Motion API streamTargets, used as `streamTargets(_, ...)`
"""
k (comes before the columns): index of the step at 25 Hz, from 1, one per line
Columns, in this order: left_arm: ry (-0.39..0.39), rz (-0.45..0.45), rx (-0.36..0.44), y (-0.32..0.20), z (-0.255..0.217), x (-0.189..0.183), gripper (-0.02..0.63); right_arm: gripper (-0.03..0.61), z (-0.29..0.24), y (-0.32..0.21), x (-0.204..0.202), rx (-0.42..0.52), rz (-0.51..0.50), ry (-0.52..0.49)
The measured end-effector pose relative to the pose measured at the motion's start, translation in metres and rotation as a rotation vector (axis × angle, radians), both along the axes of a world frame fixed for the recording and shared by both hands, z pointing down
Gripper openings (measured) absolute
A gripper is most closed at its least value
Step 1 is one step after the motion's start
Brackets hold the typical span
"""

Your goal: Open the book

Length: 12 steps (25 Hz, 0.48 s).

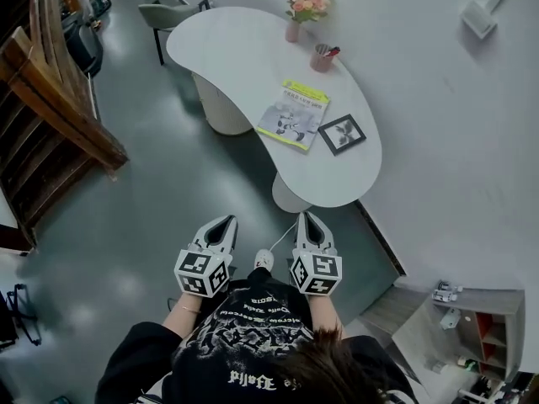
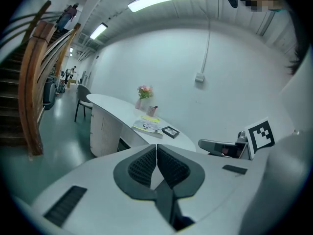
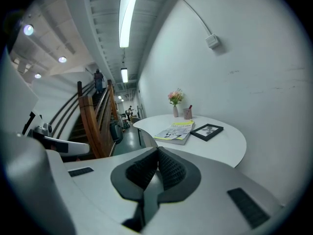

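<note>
A paper-covered book [image 1: 294, 116] is lying on the smooth, matt white surface [image 1: 236, 57]; a varnished wooden banister [image 1: 59, 99] is gleaming above a glossy floor [image 1: 152, 217].

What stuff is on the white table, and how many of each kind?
book: 1
picture frame: 1
vase of flowers: 1
pen cup: 1
Total: 4
</note>
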<state>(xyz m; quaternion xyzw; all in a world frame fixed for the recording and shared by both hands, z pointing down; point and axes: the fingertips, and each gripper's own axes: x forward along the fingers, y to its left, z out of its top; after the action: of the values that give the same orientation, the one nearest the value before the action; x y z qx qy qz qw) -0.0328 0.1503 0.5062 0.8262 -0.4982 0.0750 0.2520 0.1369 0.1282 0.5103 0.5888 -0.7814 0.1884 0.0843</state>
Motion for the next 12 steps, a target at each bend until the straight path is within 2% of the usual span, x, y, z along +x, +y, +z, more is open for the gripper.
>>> streamTargets(12, 0.015, -0.065, -0.011, -0.053, 0.006, 0.046, 0.025, 0.028, 0.009, -0.056, 0.042, -0.01, -0.067, -0.022)
